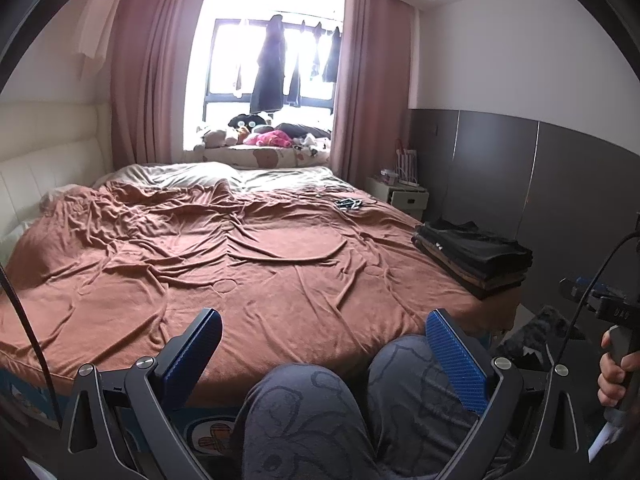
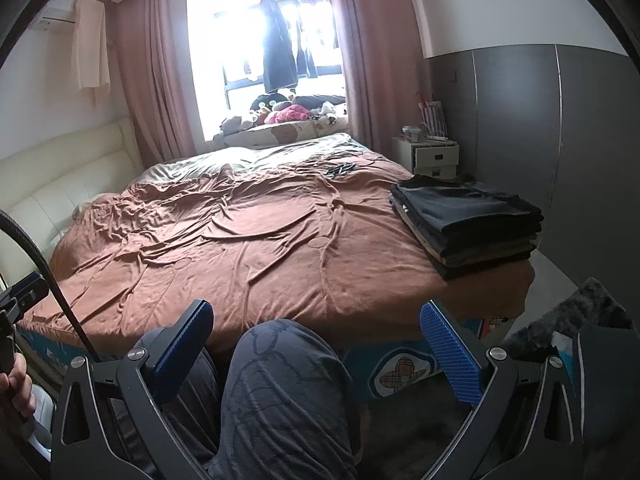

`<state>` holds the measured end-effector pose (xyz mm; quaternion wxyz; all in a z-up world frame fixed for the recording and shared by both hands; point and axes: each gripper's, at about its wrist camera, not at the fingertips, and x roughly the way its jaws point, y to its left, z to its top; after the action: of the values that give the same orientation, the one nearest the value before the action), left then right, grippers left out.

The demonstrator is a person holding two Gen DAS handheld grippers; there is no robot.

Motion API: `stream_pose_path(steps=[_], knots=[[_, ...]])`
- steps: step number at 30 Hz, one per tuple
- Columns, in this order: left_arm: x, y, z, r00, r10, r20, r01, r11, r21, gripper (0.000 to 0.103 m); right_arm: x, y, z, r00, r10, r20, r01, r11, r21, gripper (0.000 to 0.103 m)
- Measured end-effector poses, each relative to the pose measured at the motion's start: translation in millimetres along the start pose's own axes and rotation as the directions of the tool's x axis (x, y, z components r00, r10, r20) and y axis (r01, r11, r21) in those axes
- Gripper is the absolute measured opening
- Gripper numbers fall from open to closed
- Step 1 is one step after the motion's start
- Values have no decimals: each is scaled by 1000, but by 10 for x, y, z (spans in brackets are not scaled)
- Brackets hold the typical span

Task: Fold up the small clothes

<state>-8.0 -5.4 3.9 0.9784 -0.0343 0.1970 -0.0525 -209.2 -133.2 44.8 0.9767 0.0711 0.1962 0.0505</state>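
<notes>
Grippers, left (image 1: 322, 344) and right (image 2: 316, 336), hang with fingers spread wide and empty above the person's knees (image 1: 320, 412), while the folded clothes (image 2: 468, 224) sit stacked on the bed's (image 2: 256, 240) near right corner.

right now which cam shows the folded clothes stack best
The right wrist view: the stack of folded clothes sits nearer and larger at the bed's right edge, its layers showing. The left wrist view shows the same stack smaller and farther right.

Folded stack (image 2: 466, 222) on bed's (image 2: 256, 240) right corner
</notes>
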Motion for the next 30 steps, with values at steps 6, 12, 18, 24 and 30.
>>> stream_pose_path(steps=[6,12,18,24,30], knots=[[-13,12,-6,1000,5,-1,-5,1000,-4,103,13,8,-10,1000,13,-10,-12,1000,9,103],[-12,25,-6,1000,7,-2,-7,1000,-7,103,10,23,4,1000,14,-13,-14,1000,9,103],[-44,40,-7,1000,13,8,-13,1000,-9,103,6,36,10,1000,13,-13,-13,1000,8,103],[-52,46,-3,1000,21,10,-21,1000,-11,103,12,43,20,1000,17,-18,-16,1000,7,103],[-24,55,0,999,31,4,-31,999,-15,103,25,35,33,1000,14,-14,-14,1000,9,103]])
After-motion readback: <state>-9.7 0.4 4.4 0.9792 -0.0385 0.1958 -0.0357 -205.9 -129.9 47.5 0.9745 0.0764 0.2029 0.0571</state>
